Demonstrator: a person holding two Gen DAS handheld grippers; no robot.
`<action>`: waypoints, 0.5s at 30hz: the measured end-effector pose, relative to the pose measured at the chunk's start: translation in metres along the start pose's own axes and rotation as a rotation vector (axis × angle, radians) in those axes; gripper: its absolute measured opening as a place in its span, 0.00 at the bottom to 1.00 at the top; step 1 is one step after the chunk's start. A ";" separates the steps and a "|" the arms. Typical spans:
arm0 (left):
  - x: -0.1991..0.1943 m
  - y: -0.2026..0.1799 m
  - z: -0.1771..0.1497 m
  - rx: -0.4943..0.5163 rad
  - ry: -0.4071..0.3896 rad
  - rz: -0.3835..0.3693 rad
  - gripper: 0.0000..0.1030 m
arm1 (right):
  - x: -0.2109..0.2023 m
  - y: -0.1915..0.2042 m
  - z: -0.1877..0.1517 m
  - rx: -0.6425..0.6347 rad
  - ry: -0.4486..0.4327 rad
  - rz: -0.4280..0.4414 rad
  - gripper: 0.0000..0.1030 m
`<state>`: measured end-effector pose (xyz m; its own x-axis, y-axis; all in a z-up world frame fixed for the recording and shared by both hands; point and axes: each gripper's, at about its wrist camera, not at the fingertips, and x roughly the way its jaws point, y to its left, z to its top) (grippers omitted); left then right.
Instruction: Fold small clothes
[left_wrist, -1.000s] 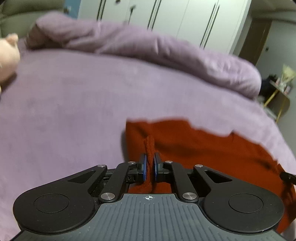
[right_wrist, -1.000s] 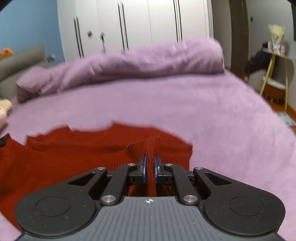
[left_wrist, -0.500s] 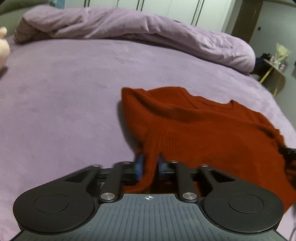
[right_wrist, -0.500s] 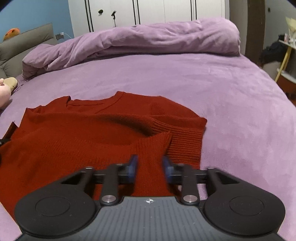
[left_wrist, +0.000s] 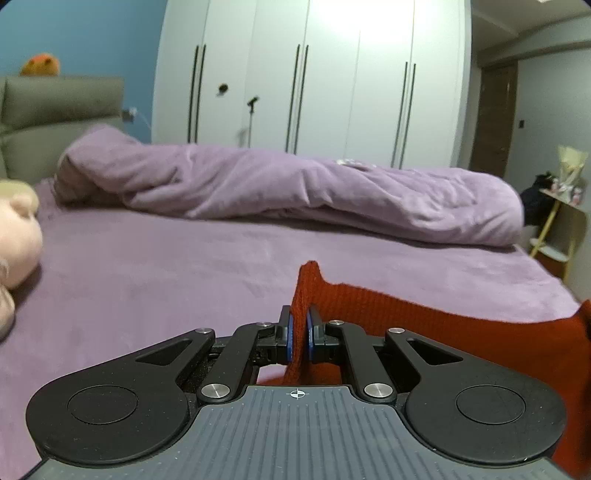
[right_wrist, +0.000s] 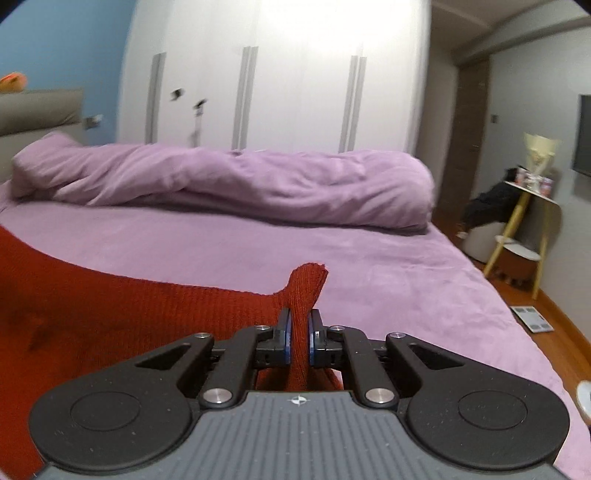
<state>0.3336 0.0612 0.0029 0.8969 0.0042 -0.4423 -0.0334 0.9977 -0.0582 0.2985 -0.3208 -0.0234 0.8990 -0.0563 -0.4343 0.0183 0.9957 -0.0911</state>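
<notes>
Red sweater (left_wrist: 424, 317), hem pinched by the left gripper (left_wrist: 298, 338) and right gripper (right_wrist: 299, 338), hangs taut above the bed (right_wrist: 369, 258), seemingly for folding.

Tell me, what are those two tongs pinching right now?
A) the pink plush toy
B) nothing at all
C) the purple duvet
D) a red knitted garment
D: the left tongs and the right tongs are each shut on a bunched bit of the red knitted garment, above the purple bed.
</notes>
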 end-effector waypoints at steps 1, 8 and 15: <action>0.008 -0.005 -0.001 0.018 -0.001 0.022 0.09 | 0.008 0.000 0.002 0.003 0.002 -0.014 0.07; 0.071 -0.023 -0.034 0.039 0.142 0.210 0.27 | 0.066 0.013 -0.013 -0.031 0.051 -0.056 0.08; 0.048 -0.041 -0.063 -0.076 0.105 -0.048 0.60 | 0.063 0.040 -0.030 0.136 0.077 0.068 0.16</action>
<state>0.3499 0.0161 -0.0726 0.8471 -0.0545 -0.5286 -0.0286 0.9886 -0.1477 0.3427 -0.2865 -0.0808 0.8641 0.0114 -0.5032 0.0221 0.9979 0.0607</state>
